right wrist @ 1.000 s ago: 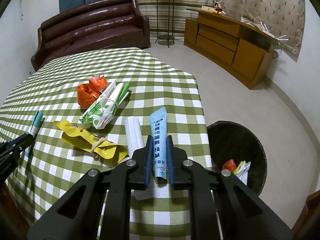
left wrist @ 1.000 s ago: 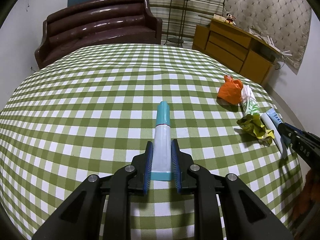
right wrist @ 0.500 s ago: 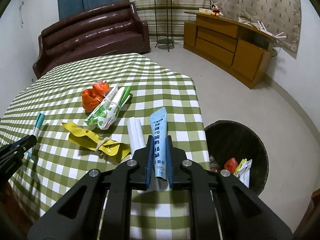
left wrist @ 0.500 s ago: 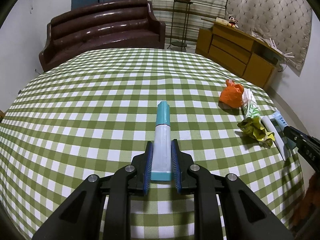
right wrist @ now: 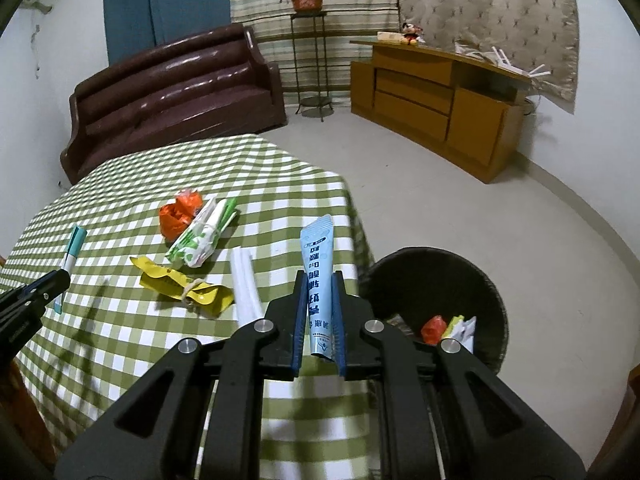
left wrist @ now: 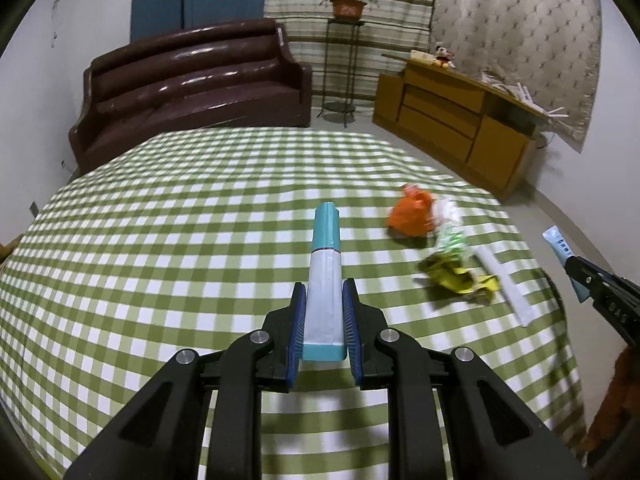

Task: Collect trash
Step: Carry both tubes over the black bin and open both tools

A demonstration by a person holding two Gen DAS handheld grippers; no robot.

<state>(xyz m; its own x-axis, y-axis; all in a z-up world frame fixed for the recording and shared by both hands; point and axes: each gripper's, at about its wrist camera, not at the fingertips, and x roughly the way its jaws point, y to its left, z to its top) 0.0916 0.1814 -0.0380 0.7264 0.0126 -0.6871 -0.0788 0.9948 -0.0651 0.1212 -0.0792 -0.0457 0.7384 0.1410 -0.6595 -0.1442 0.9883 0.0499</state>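
My left gripper (left wrist: 323,312) is shut on a white tube with a teal cap (left wrist: 325,264), held above the green checked table (left wrist: 160,240). My right gripper (right wrist: 318,312) is shut on a light blue sachet (right wrist: 318,264), held above the table's right edge, left of the dark wicker bin (right wrist: 436,280). On the table lie an orange bag (right wrist: 178,214), a green-and-white wrapper (right wrist: 200,236), a yellow wrapper (right wrist: 180,286) and a white strip (right wrist: 246,280). The right gripper with its sachet (left wrist: 560,246) also shows at the right of the left wrist view.
The bin holds several scraps, among them an orange one (right wrist: 434,328). A brown sofa (right wrist: 172,88) stands beyond the table. A wooden sideboard (right wrist: 440,96) and a plant stand (right wrist: 308,52) are at the back right. Bare floor surrounds the bin.
Both grippers have risen off the table with their items. The right one has also moved right, toward the bin, carrying the sachet away from the white strip.
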